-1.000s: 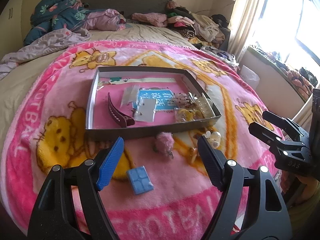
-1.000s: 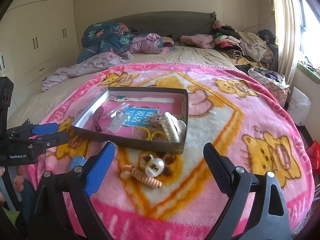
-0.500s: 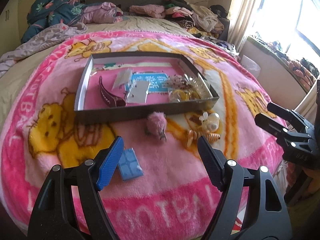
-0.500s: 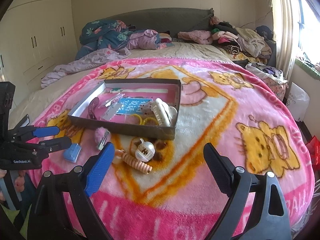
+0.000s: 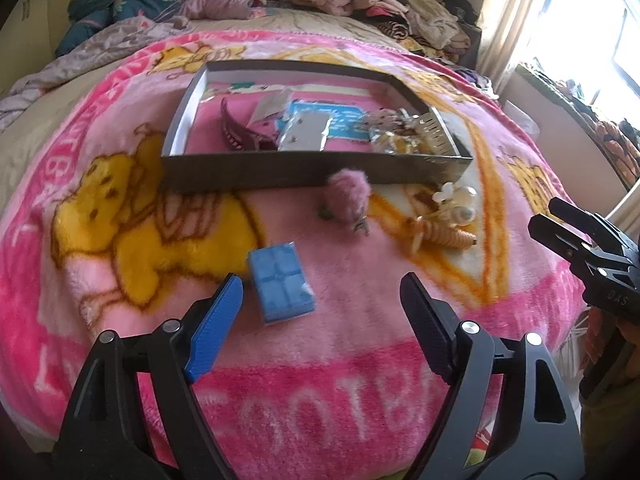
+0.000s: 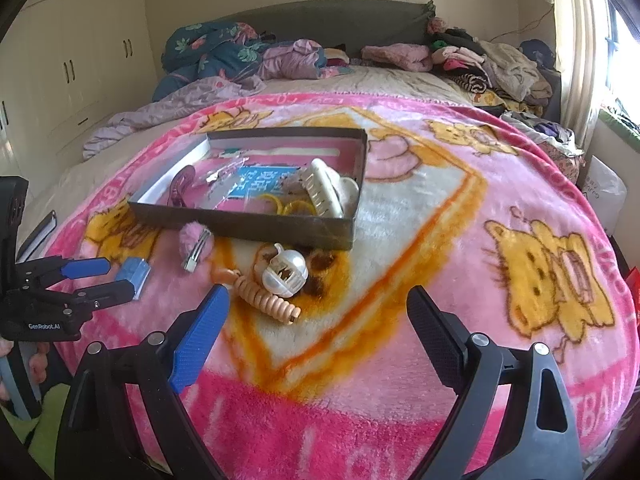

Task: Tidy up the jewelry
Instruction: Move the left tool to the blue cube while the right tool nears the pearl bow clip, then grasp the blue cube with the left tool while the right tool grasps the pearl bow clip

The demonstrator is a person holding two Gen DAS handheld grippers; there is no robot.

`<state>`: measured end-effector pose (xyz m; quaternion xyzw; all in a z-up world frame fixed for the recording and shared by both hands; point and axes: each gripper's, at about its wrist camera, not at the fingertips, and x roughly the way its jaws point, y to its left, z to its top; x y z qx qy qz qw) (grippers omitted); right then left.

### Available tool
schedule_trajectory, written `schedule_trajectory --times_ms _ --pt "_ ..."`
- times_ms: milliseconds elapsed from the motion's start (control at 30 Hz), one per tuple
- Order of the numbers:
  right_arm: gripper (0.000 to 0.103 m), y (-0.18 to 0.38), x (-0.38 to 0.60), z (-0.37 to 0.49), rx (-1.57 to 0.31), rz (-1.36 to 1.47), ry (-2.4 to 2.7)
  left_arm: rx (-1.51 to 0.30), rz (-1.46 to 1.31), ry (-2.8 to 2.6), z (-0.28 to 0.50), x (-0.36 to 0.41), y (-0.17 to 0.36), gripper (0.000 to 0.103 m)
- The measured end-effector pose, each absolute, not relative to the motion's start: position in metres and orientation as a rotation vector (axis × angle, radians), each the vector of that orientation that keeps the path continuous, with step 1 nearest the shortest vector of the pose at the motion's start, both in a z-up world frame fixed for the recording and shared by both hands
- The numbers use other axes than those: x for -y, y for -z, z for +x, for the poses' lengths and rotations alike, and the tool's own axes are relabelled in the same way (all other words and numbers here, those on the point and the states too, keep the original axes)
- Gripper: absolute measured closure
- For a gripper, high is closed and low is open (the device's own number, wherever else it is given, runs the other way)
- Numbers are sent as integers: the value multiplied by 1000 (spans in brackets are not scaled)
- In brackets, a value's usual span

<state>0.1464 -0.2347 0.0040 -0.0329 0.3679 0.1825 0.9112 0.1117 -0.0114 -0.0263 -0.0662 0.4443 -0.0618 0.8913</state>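
Observation:
A shallow dark box (image 5: 276, 168) (image 6: 256, 226) on the pink blanket holds hair clips, packets and yellow bands. In front of it lie a pink fluffy clip (image 5: 347, 196) (image 6: 195, 242), a small blue box (image 5: 281, 282) (image 6: 134, 274), a pearl claw clip (image 5: 456, 200) (image 6: 285, 270) and a peach spiral hair tie (image 5: 444, 234) (image 6: 266, 300). My left gripper (image 5: 322, 324) (image 6: 102, 278) is open, just short of the blue box. My right gripper (image 6: 318, 328) (image 5: 560, 224) is open, near the spiral tie and pearl clip.
The pink cartoon blanket (image 6: 440, 220) covers the bed. Piles of clothes (image 6: 472, 60) and a blue floral quilt (image 6: 208, 48) lie at the headboard. A wardrobe (image 6: 72, 60) stands to the left, a window and curtain (image 5: 560, 32) to the right.
Both grippers have moved forward and lower toward the loose items; the blue box now lies just ahead of my left fingers, the spiral tie just ahead of my right. Both stay open.

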Motion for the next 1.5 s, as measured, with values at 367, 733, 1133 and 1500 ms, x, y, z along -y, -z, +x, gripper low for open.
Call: schedule_trajectory --times_ms 367,733,1133,1500 --pt "15 22 223 169 -804 -78 -402 -959 -164 95 122 2 46 31" --pt "28 41 207 196 -833 -95 -435 -971 -156 86 132 1 55 40" --pt "53 51 191 213 -859 -111 -486 -985 -148 96 136 1 55 65" --pt "61 49 187 209 -845 -134 -497 -975 -146 142 134 10 49 78"
